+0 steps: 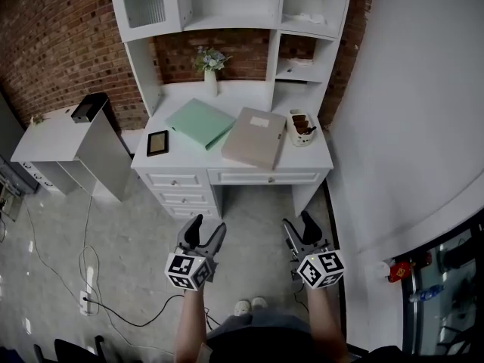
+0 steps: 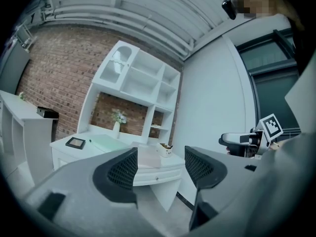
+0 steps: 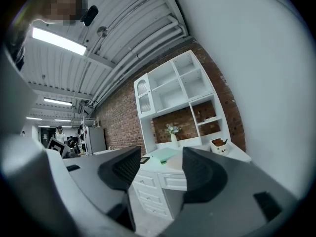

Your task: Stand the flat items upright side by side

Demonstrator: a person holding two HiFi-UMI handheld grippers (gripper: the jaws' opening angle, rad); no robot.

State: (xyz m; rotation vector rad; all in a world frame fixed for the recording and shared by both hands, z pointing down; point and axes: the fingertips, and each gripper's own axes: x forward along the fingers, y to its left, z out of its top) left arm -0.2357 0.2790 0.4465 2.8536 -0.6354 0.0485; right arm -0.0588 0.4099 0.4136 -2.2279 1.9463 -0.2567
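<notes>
Two flat folders lie on the white desk. Both grippers are held well back from it, over the gray floor.

At the far left stands a low white cabinet with a black box on top. Cables trail on the floor near it. On the desk, from left to right, are a small black tablet, the green folder, the tan folder and a white pot with brown things in it. A vase of flowers stands behind the green folder.

The green folder lies flat, turned like a diamond. The tan folder lies flat just beside it. Its long side runs from front to back, a little slanted.

The left gripper has its fingers apart with nothing between them. The right gripper is the same.

White shelves rise above the desk against a brick wall. A plain white wall is at the right.
</notes>
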